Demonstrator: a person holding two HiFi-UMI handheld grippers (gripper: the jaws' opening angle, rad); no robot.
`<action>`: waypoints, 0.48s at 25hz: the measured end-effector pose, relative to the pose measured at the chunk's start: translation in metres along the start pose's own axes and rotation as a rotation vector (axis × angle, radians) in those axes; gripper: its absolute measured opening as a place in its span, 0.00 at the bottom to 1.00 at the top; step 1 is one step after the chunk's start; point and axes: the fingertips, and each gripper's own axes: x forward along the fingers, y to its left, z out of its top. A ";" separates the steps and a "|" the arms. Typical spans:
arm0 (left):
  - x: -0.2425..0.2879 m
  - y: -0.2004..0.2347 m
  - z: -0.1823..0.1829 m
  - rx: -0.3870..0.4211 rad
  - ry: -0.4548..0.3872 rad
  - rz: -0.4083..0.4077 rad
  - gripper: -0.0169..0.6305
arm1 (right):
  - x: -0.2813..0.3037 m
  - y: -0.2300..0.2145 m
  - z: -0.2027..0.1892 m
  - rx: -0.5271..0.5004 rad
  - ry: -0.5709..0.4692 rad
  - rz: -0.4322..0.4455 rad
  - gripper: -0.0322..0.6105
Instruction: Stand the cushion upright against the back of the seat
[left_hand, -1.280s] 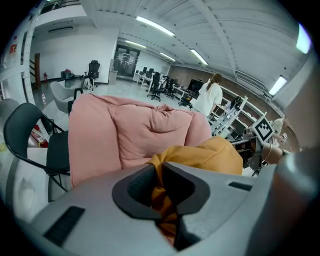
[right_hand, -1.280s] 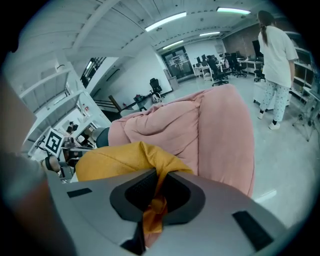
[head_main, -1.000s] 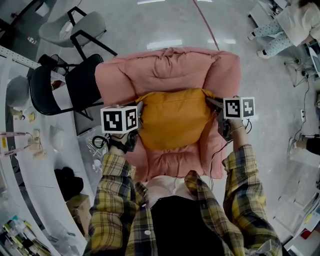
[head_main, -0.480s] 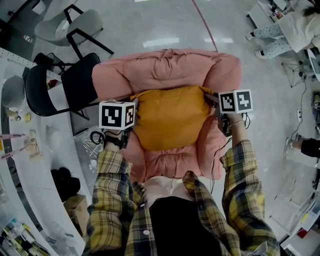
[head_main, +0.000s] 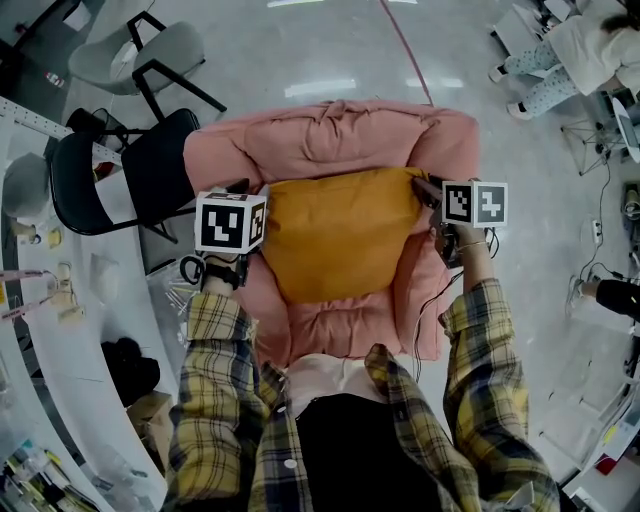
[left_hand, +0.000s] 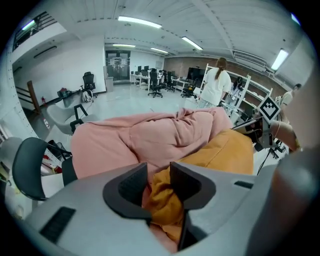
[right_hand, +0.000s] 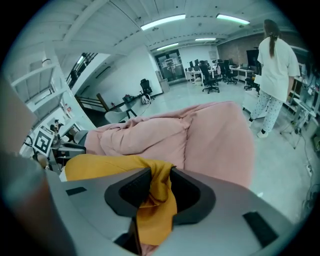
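Presently the orange cushion (head_main: 340, 235) sits on the seat (head_main: 340, 322) of the pink padded armchair (head_main: 455, 140), its top edge touching the backrest (head_main: 330, 135) and its broad face leaning back between the two armrests; how steeply it stands cannot be told from above.

The left tool (left_hand: 158, 175) stands at the cushion's upper left corner; its jaws have just been opening and now stand moderately apart, with a bunch of orange fabric lying loosely between them, not pinched. The right tool (right_hand: 160, 177) stands at the upper right corner in like condition; its jaws have just been opening, and a fold of the cover hangs slack in the gap.

Step in hand, as judged: release after placement; the cushion appears set against the back and both corners are being let go. The next move calls for drawing both tools straight back off the fabric without dragging the corners forward, then checking that the cushion holds its lean unaided; a snagged fold could tip it onto the seat.

Against the frame a second ago: the cushion lay lower on the seat with its upper corners puckered under tight grips; it now lies higher, flatter and broader against the backrest; both marker cubes have shifted toward the back of the chair. The black chair (head_main: 150, 170) beside it is unchanged.
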 end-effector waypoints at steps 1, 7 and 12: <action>-0.002 0.001 0.003 0.009 -0.009 0.009 0.24 | -0.002 -0.002 0.003 -0.005 -0.014 -0.011 0.24; -0.018 0.006 0.016 0.022 -0.060 0.033 0.23 | -0.013 -0.009 0.017 -0.011 -0.098 -0.050 0.24; -0.035 0.001 0.025 0.006 -0.104 0.017 0.23 | -0.027 -0.002 0.033 -0.041 -0.170 -0.085 0.24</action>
